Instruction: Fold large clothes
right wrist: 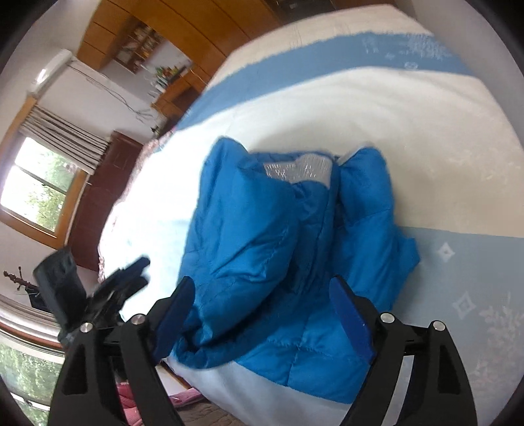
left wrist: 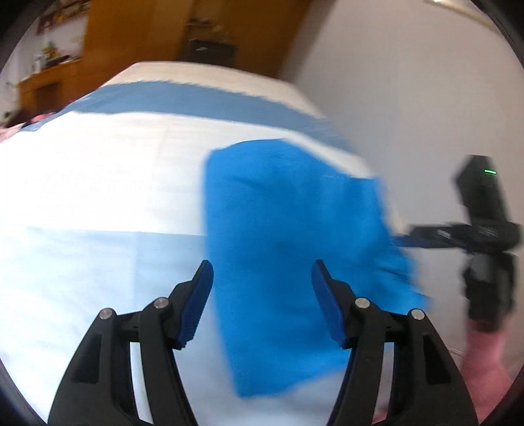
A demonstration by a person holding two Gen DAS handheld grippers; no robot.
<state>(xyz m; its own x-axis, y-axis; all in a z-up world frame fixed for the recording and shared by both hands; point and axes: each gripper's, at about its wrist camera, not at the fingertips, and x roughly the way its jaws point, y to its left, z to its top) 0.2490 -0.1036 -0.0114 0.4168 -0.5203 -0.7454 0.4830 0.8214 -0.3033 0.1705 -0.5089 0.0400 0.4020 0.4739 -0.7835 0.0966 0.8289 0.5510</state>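
Hidden or unclear: the left wrist view is smeared by motion, so the blue jacket [left wrist: 294, 255] reads there only as a flat blue shape with no seams. Its near edge is cut off behind the fingers in both views.
Jacket: a quilted blue jacket [right wrist: 278, 249] lies bunched and partly folded on the bed [right wrist: 409, 124], near the bed's near edge; a patch of silvery lining [right wrist: 298, 170] shows at its far end.
Bed cover: white with pale blue bands [right wrist: 294, 68]; the faint pattern on it is too soft to make out.
Left gripper [left wrist: 262, 301]: jaws stand apart, nothing pressed between the pads; the jacket lies below and beyond them, and contact cannot be told.
Right gripper [right wrist: 260, 314]: jaws stand wide, straddling the jacket's near part; the pads do not press on the cloth.
Other view of grippers: each appears blurred at the other view's edge.
Room: wooden cupboards [right wrist: 196, 19] and a window [right wrist: 39, 186] at the far left.
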